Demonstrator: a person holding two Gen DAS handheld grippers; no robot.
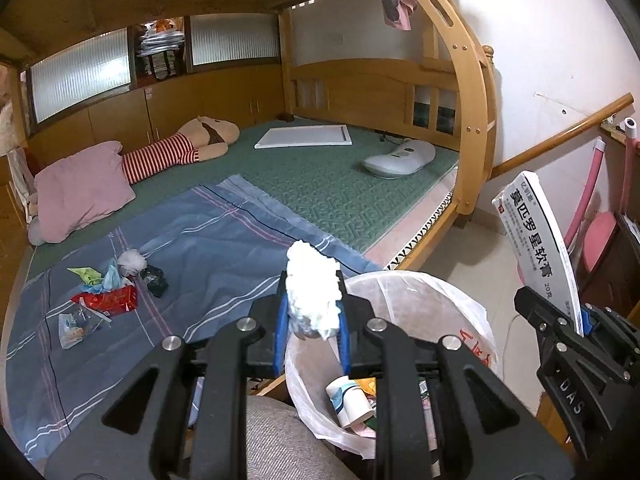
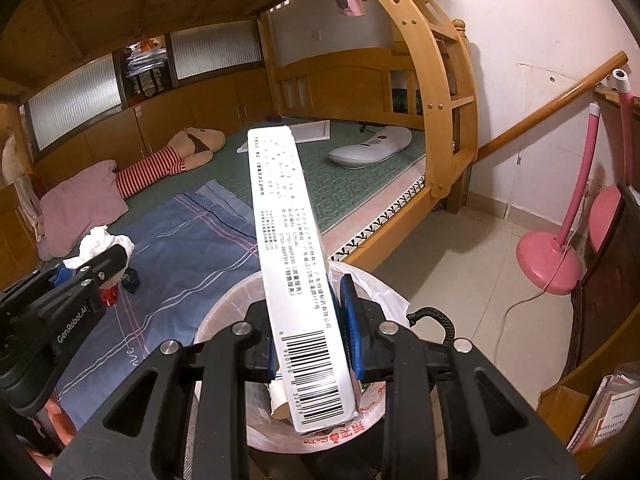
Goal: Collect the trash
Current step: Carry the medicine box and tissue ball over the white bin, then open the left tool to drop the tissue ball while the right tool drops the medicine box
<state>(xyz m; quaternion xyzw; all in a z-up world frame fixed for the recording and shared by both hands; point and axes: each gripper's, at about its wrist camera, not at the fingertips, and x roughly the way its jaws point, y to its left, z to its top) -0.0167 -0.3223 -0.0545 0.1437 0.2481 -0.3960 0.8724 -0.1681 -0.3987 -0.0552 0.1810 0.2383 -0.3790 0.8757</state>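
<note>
Nearest, the left gripper (image 1: 313, 312) is closed on a crumpled white tissue wad (image 1: 314, 294), squeezed between its blue pads (image 1: 282, 320), and hangs just over the near rim of the trash bin (image 1: 472, 308). The bin is lined with a thin white plastic bag and already holds a small paper cup (image 1: 348, 400) and other scraps. To the right, the right gripper (image 2: 312, 332) is clamped on a long white ointment box (image 2: 292, 264) printed with Chinese text and a barcode; the box stands tilted up and away above the bin's opening, its lower end just over the liner.

Left of the bin lies a blue striped sheet (image 1: 192, 264) spread on the green bed mat (image 1: 332, 184). On the sheet, well apart from the bin, sits a loose pile of trash: a red foil wrapper (image 1: 108, 300), a green paper scrap (image 1: 86, 274), a grey-white tissue ball (image 1: 132, 261), a dark crumpled wrapper (image 1: 156, 280) and a small clear packet (image 1: 72, 328).

Farther back on the left are a pink pillow (image 1: 80, 192) and a plush doll in red stripes (image 1: 176, 148). At the far end of the mat lie a white board (image 1: 304, 136) and a white massage pillow (image 1: 400, 158). On the right, on the tiled floor, stands a pink lamp (image 2: 548, 256).
</note>
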